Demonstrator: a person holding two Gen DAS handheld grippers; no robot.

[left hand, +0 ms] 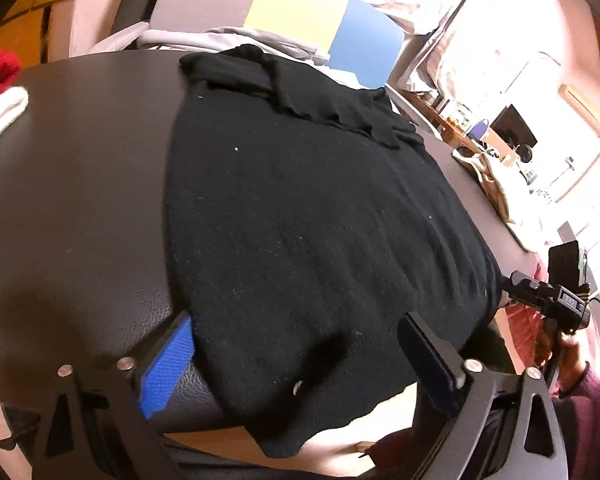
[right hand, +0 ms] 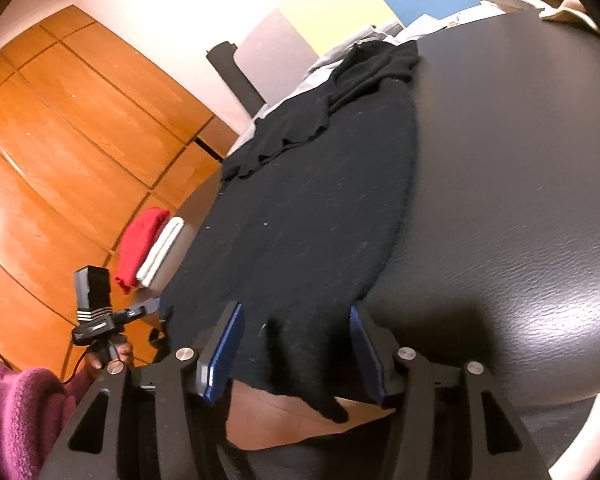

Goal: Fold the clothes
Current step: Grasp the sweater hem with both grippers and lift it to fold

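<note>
A black knit garment (left hand: 300, 208) lies spread flat on the dark table (left hand: 80, 200), with a sleeve folded across its far end (left hand: 292, 92). Its near hem hangs over the table's front edge. My left gripper (left hand: 300, 364) is open, and the hem's left corner lies between its wide-apart fingers. In the right wrist view my right gripper (right hand: 294, 356) is open too, astride the hem's right corner of the black knit garment (right hand: 320, 220), which droops past the edge. Each gripper shows in the other's view, at the hem's side: the right gripper (left hand: 512, 284) and the left gripper (right hand: 156, 306).
Folded red cloth (right hand: 144, 248) and white cloth (right hand: 162, 254) sit at the table's left side. Grey fabric (left hand: 236, 38) and grey, yellow and blue panels (left hand: 296, 12) stand beyond the far edge. A cluttered desk (left hand: 492, 148) is at right, wooden cupboards (right hand: 60, 140) at left.
</note>
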